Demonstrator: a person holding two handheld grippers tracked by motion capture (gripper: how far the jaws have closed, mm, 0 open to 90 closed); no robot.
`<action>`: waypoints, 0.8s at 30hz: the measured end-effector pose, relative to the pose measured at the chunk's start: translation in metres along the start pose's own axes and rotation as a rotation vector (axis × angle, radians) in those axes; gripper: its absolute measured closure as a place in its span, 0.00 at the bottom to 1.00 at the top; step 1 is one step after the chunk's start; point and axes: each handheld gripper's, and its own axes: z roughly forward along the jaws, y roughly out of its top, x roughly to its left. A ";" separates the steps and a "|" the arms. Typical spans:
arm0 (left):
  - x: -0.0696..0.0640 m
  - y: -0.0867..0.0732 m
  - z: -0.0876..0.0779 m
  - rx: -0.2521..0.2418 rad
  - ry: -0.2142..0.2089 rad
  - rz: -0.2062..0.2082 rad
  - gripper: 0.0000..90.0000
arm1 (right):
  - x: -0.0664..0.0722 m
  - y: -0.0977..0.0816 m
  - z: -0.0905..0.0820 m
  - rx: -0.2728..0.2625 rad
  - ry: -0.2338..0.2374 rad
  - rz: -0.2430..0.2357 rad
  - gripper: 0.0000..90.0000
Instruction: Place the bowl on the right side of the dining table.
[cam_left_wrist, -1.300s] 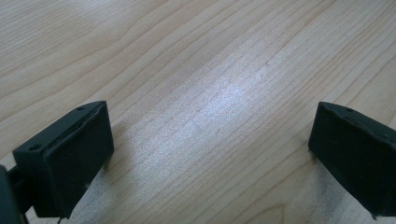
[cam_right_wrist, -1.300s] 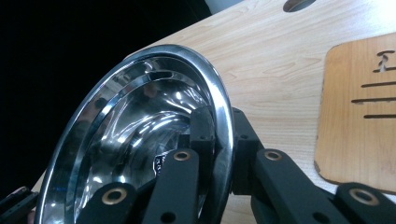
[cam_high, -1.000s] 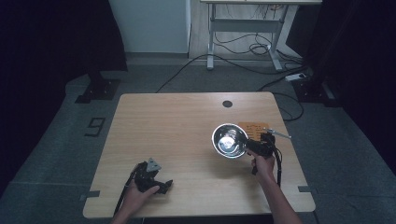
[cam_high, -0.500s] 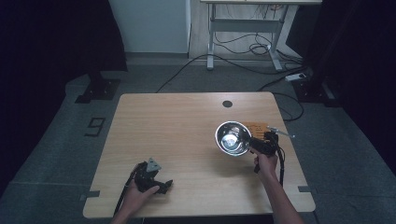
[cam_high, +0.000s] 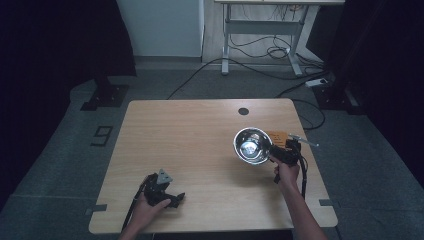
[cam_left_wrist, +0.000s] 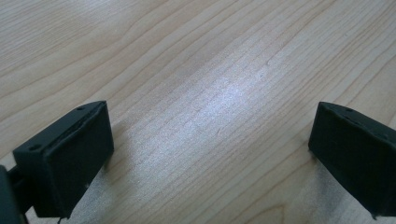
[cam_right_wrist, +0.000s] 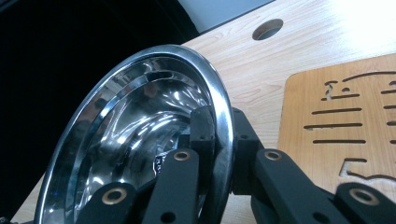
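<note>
A shiny steel bowl (cam_high: 251, 145) hangs tilted above the right part of the wooden table (cam_high: 190, 135), its hollow facing the camera. My right gripper (cam_high: 272, 151) is shut on the bowl's rim; in the right gripper view the rim of the bowl (cam_right_wrist: 140, 140) runs between the two black jaws, one pad inside the hollow and one outside. My left gripper (cam_high: 176, 198) rests near the table's front left edge in a person's hand. In the left gripper view its fingers (cam_left_wrist: 70, 158) stand wide apart over bare wood, with nothing between them.
A thin wooden board with cut-out slots (cam_right_wrist: 345, 126) lies on the table under and behind the bowl, with a small metal tool (cam_high: 303, 140) at its right edge. A round cable hole (cam_high: 243, 111) sits near the far edge. Cables and desk legs cross the floor beyond.
The bowl and my right gripper have shifted slightly to the right and a little toward the far side. The left gripper has stayed where it was.
</note>
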 end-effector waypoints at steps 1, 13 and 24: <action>0.000 0.000 0.000 0.000 0.000 0.000 0.00 | -0.001 0.000 0.000 0.000 -0.002 0.000 0.93; 0.000 0.000 0.000 0.000 0.000 0.000 0.00 | -0.011 0.004 -0.001 -0.016 -0.034 0.008 0.93; 0.000 0.000 0.000 0.000 0.000 0.000 0.00 | -0.020 0.006 -0.001 -0.025 -0.055 0.012 0.93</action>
